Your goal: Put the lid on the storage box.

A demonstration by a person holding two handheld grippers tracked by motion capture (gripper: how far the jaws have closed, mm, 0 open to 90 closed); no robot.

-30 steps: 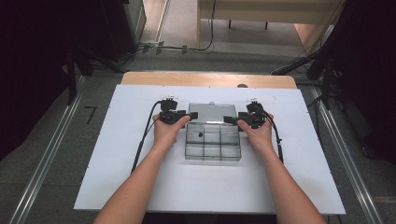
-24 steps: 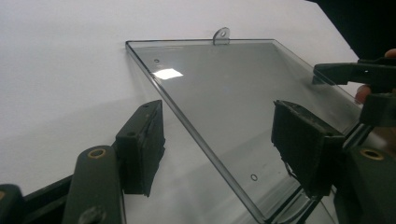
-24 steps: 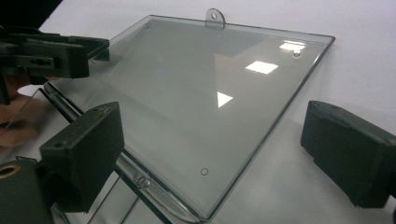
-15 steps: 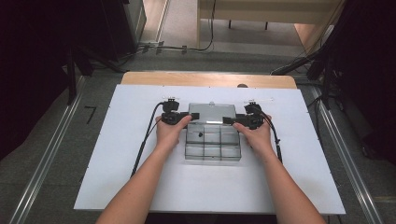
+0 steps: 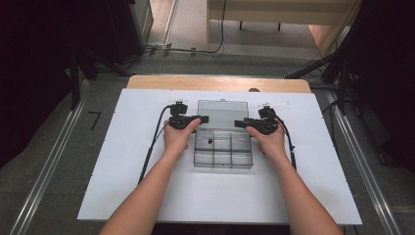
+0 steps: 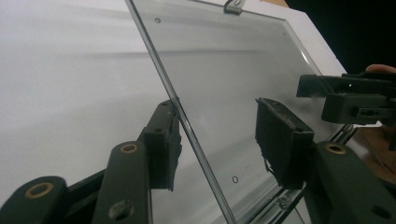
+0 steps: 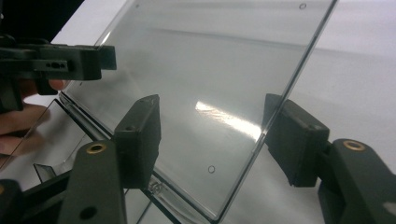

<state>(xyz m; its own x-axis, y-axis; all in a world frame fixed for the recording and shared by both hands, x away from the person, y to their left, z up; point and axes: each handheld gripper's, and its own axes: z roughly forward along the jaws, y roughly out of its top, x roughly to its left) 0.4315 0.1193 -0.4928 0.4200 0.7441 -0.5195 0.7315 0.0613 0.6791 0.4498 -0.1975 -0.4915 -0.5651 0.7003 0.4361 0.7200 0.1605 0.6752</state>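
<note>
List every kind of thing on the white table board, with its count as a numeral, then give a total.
Clear plastic compartment box with open hinged lid: 1
Black two-jaw grippers, left gripper and right gripper: 2
Small dark piece in one box compartment: 1
Total: 4

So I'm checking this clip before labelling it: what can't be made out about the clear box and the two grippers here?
- High view: what the dark speck in a compartment of the clear compartment box is; too small.
- Left gripper view: whether its pads press the open lid; one jaw stands clearly apart.
- Right gripper view: the lid's edge hides any contact at one jaw.
- Both gripper views: the box's base is cut off by the bottom edge.
</note>
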